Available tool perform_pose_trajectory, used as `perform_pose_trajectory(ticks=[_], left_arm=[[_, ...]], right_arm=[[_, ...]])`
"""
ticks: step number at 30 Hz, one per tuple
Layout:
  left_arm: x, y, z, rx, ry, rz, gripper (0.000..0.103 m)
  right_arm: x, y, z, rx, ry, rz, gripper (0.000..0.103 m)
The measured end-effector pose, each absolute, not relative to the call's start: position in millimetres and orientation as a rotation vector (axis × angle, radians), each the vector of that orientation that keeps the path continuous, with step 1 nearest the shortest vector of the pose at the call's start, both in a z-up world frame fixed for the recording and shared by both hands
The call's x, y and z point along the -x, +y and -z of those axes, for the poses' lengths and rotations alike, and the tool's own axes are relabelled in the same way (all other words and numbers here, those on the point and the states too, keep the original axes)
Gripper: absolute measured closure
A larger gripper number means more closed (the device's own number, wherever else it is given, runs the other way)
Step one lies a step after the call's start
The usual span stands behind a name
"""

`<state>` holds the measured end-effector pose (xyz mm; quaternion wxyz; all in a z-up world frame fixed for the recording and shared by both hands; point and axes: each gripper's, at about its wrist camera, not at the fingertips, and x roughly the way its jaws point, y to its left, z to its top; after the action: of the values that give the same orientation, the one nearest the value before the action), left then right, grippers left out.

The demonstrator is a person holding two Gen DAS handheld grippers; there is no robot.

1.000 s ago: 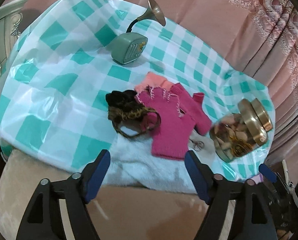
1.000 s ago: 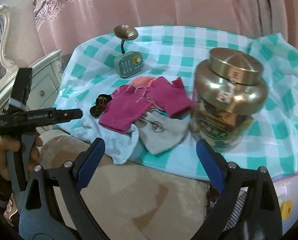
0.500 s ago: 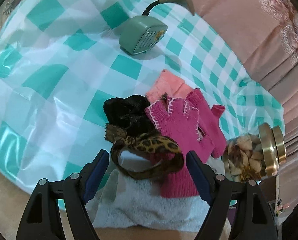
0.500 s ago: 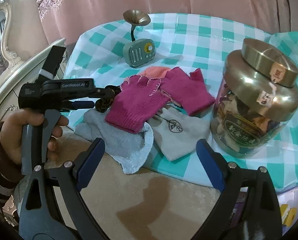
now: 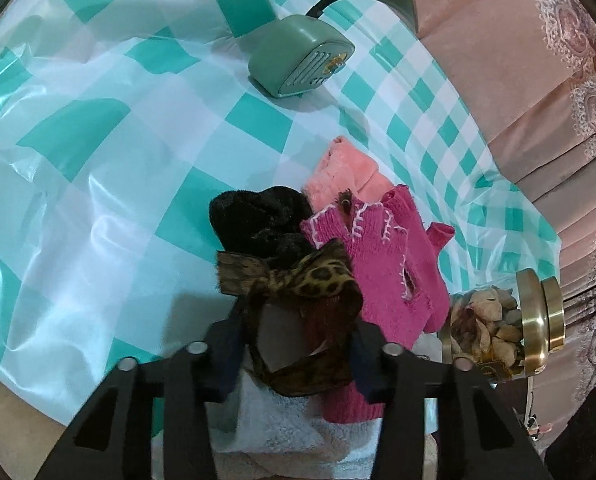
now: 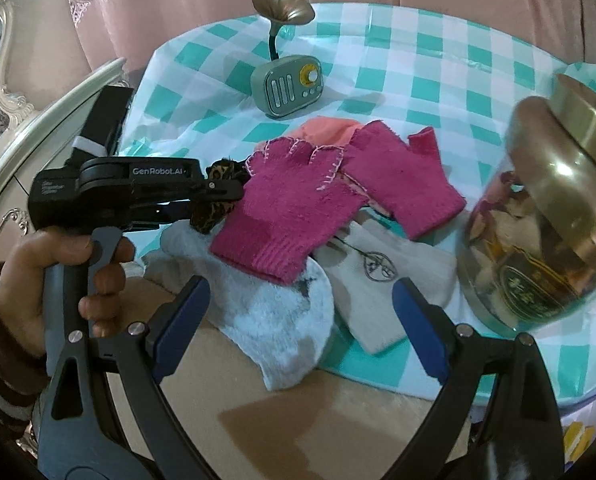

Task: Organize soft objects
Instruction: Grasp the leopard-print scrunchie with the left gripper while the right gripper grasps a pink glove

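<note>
A pile of soft things lies at the table's front edge. A leopard-print hair band point(image 5: 306, 284) sits between the fingers of my left gripper point(image 5: 294, 356), which is closing around it; it also shows in the right wrist view point(image 6: 218, 200). Beside it lie a black fuzzy piece point(image 5: 258, 220), two magenta gloves point(image 6: 286, 204) point(image 6: 402, 180), a peach cloth point(image 5: 342, 172), a white fluffy sock point(image 6: 266, 312) and a grey pouch point(image 6: 382, 280). My right gripper point(image 6: 298, 328) is open and empty above the sock's front end.
A green retro radio with a brass horn point(image 6: 290, 84) stands at the back of the teal checked tablecloth point(image 6: 418, 64). A glass jar with a brass lid point(image 6: 546, 216) stands right of the pile. A white cabinet point(image 6: 38, 132) is at the left; pink curtains behind.
My left gripper moved forward and down onto the pile and narrowed around the leopard-print band. My right gripper moved closer to the pile and stayed open.
</note>
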<state>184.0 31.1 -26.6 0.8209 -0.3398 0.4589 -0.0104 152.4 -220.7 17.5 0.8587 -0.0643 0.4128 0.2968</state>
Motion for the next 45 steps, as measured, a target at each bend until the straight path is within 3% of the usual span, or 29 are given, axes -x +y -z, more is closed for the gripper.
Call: perform_pose_trajectory(ticks=[13,19,34,36,39,40,45], left_arm=[[-165,36,24,0.766,0.917,0.07,0.089],[-151,39,14,0.777,0.824,0.092,0.095],[-136,59,18,0.904,0.7,0.037,0.095],[-134,60,19,0.904,0.699,0.036,0.095],[-133,61,20,0.909,0.696,0.036,0.095],[-134,60,20,0.908,0.695,0.037,0.095],[-133,59,20,0.9,0.694,0.039,0.095]], right_arm=[[-175,-188,-8,0.148,0.899,-0.596,0.009],[-185,-176,-3,0.142,0.916,-0.587,0.009],[-214,-135,11,0.156,0.937,-0.534,0.009],[-219,-134,15,0.146,0.944,-0.524,0.014],[-221,-134,18,0.146,0.944,-0.503,0.038],[-220,-135,17,0.148,0.933,-0.499,0.054],[-219,-137,17,0.13,0.932,-0.52,0.064]])
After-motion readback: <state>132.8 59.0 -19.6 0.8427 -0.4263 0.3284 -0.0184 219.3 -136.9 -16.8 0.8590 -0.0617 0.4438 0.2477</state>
